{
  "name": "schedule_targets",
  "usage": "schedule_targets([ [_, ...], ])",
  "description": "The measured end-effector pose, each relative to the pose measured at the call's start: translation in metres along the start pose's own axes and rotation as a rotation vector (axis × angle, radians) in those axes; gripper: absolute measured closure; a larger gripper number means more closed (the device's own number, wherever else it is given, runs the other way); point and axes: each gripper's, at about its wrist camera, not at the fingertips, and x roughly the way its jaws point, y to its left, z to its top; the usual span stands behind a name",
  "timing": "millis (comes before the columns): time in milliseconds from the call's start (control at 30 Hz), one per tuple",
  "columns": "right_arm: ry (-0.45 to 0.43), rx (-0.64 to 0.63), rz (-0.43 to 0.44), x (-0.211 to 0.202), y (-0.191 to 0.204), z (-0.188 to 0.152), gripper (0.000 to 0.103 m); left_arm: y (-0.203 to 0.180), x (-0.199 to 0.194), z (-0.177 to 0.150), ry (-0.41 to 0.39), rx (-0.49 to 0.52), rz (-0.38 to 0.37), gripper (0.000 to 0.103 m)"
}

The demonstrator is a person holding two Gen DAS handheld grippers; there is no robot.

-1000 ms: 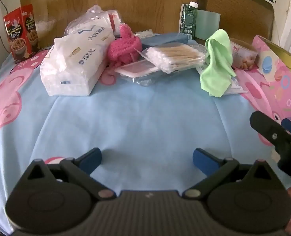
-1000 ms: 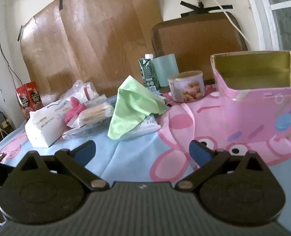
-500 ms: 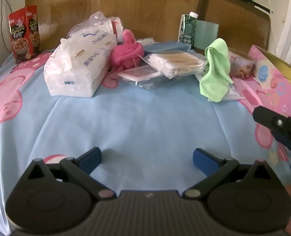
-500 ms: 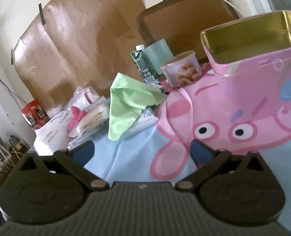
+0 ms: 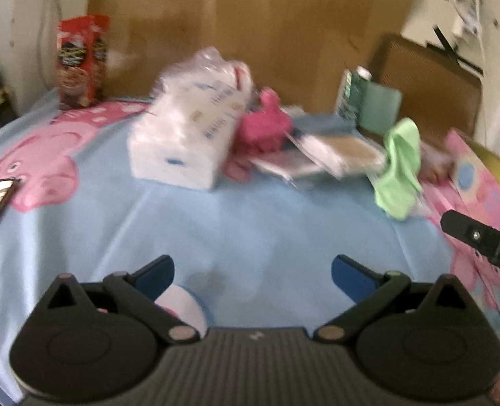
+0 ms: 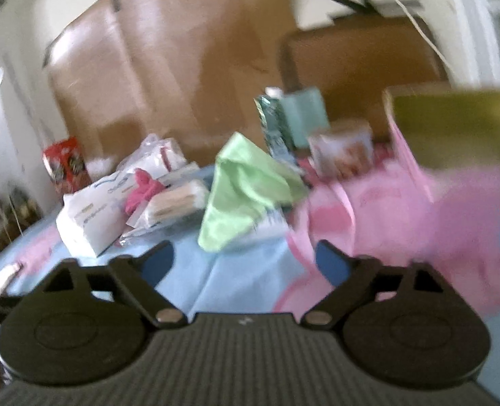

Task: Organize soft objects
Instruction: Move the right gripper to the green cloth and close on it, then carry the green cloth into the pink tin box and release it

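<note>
Several soft things sit in a loose row at the far side of the table, which is covered by a blue cloth with pink cartoon pigs. We see a white tissue pack at the left of the row, a crumpled pink cloth touching its right end, a clear bag of cotton swabs beside that, and a light green cloth draped in a limp peak at the right. In the right wrist view the green cloth hangs folded over a flat packet, just beside the pink tin with its gold inside. Both views are blurred. Our left gripper is spread wide over bare blue cloth, with nothing between its blue pads and well short of the row. Our right gripper has just been closing a little, yet its jaws are still apart and empty, pointing toward the green cloth without touching it.
</note>
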Motion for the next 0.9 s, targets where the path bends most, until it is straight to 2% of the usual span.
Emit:
schedule_targets([
  [100, 0.003, -0.101, 0.015, 0.020, 0.009, 0.015, 0.039, 0.007, -0.002, 0.001, -0.014, -0.023, -0.005, 0.000],
  [267, 0.047, -0.223, 0.005, 0.069, 0.021, 0.030, 0.054, 0.011, -0.007, -0.001, -0.027, -0.025, -0.024, 0.004],
  [300, 0.058, -0.249, 0.001, 0.077, 0.024, 0.030, 0.066, 0.011, -0.008, -0.001, -0.028, -0.025, -0.027, 0.005],
  [333, 0.079, -0.272, -0.003, 0.086, 0.024, 0.031, 0.087, 0.011, -0.008, -0.001, -0.027, -0.026, -0.032, 0.008],
  [367, 0.103, -0.281, -0.001, 0.090, 0.024, 0.030, 0.094, 0.011, -0.008, -0.001, -0.025, -0.030, -0.036, 0.010],
  [467, 0.100, -0.250, 0.004, 0.081, 0.017, 0.029, 0.098, 0.012, -0.008, -0.002, -0.026, -0.034, -0.053, 0.013],
  [567, 0.075, -0.231, 0.041, 0.048, 0.013, 0.021, 0.098, 0.011, -0.005, -0.003, -0.017, -0.032, -0.076, 0.013],
  [667, 0.095, -0.232, 0.154, 0.015, 0.024, 0.007, 0.098, 0.008, -0.004, -0.005, -0.028, -0.027, -0.074, 0.013],
  [800, 0.198, -0.248, 0.357, -0.013, 0.044, -0.016, 0.098, 0.011, -0.007, -0.006, -0.063, -0.046, -0.072, 0.013],
  [900, 0.220, -0.284, 0.405, -0.018, 0.059, -0.028, 0.093, 0.016, -0.010, -0.008, -0.092, -0.070, -0.087, 0.013],
])
